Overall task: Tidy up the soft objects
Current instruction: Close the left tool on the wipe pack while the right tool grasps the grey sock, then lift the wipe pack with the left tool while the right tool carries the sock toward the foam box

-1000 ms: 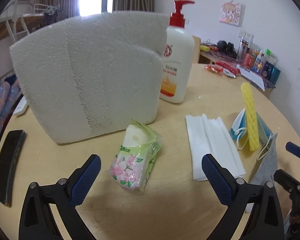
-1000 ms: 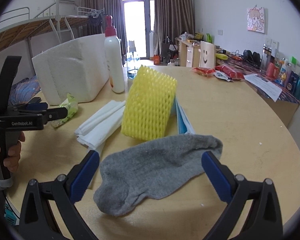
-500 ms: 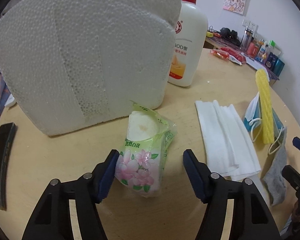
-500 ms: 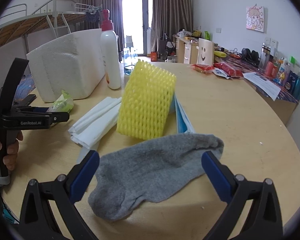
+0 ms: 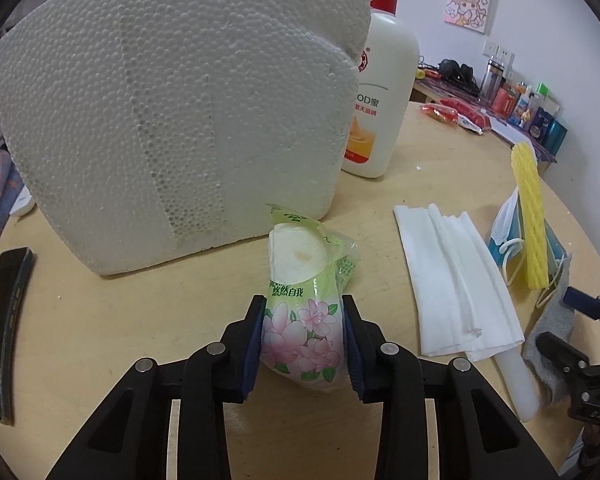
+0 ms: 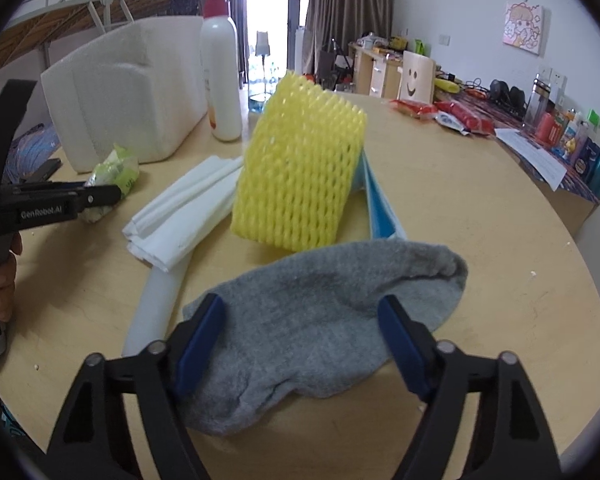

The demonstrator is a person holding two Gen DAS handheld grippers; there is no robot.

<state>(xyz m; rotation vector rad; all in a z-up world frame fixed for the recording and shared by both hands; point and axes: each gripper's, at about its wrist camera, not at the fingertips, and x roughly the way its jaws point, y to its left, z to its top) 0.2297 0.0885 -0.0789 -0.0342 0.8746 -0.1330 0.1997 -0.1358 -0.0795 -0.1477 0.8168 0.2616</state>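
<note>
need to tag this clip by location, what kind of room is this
Most likely a lived-in bedroom or dorm-style studio, not a lab. A raised metal-framed loft bed stands at the left, curtained balcony doors at the back, and a cluttered desk runs along the wall behind the round wooden table.

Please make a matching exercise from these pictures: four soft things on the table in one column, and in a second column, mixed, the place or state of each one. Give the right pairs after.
Things
1. tissue pack
2. grey sock
3. yellow foam net
4. folded white tissues

Places or states
A. lies flat between the open fingers of the right gripper
B. stands upright against the blue face masks
C. squeezed between the fingers of the left gripper
D. lies flat on the table, between the tissue pack and the masks

Pairs: 1-C, 2-A, 3-B, 4-D
</note>
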